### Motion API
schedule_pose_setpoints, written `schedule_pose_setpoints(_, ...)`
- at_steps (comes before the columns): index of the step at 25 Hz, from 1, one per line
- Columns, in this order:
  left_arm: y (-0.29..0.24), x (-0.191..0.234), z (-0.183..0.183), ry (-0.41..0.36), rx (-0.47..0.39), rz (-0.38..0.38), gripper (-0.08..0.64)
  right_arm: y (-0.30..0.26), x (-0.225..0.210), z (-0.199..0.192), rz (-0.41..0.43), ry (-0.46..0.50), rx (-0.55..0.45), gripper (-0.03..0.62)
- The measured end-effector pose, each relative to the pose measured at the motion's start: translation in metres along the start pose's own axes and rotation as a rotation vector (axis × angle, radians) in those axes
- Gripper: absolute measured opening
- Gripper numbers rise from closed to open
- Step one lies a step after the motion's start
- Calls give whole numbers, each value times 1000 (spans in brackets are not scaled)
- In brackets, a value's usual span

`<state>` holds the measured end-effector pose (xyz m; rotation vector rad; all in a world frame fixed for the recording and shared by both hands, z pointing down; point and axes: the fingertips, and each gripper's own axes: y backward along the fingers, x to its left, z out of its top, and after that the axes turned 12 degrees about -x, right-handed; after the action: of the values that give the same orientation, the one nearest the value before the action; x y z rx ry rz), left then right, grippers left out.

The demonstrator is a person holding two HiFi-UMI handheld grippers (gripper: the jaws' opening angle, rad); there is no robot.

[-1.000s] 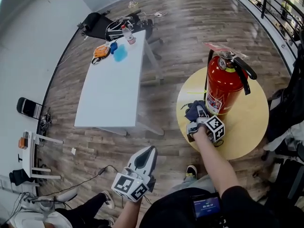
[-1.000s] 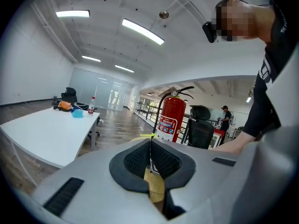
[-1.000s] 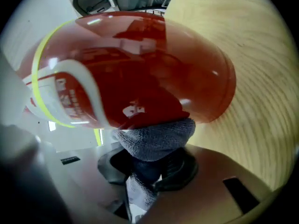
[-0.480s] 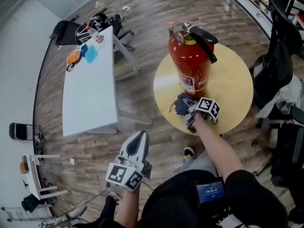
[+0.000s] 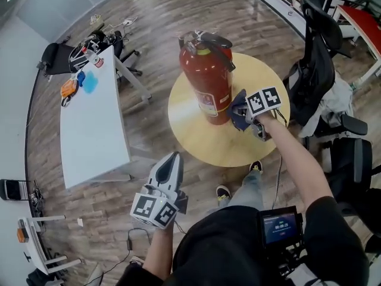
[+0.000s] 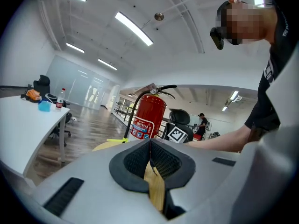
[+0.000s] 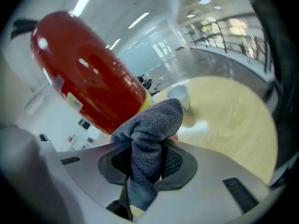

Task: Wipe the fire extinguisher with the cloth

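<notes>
Right gripper (image 5: 245, 115), jaws pinching cloth (image 7: 148, 134), shifted right of extinguisher (image 5: 208, 82); left gripper (image 6: 150, 143) jaws together

fire extinguisher (image 5: 206, 76) on table (image 5: 199, 143), cloth (image 5: 239, 114) just right of it, desk (image 5: 89, 136) well apart at left

My pale grey left gripper (image 5: 171, 158) and right gripper (image 5: 244, 113) bear black-and-white markers; cloth (image 7: 154, 120) slate-blue, fire extinguisher (image 5: 208, 82) red, table (image 5: 226, 145) yellow.
</notes>
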<state>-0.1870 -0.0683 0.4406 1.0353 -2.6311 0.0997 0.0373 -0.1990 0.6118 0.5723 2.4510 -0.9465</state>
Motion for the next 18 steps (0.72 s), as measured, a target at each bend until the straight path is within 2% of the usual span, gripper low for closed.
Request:
schedule_pose_setpoints(2,-7,-4,5,5,-16,-21,23,16,24,27,4,294,62,110)
schedule_pose_setpoints(4,-14,-9,12,9,-38,-40,23,32,47,47,4,534,113,110)
schedule_pose_setpoints(6,-20,-13,18,8,-60,-56,23,48,68,64,-11,734,155,112)
schedule_pose_setpoints(8,-25,-13,24,7,-80,-66,23,60,84,76,-29,890,199,112)
schedule_pose_setpoints(12,-31,-12,29,16,-106,-65,23,70,94,82,-54,1051,264,110)
schedule_pose_setpoints(15,-37,-17,25,12,-107,-68,23,59,81,78,-55,1067,279,112)
schedule_pose_setpoints(18,-46,-17,23,9,-108,-38,23,37,58,64,-29,1057,329,112)
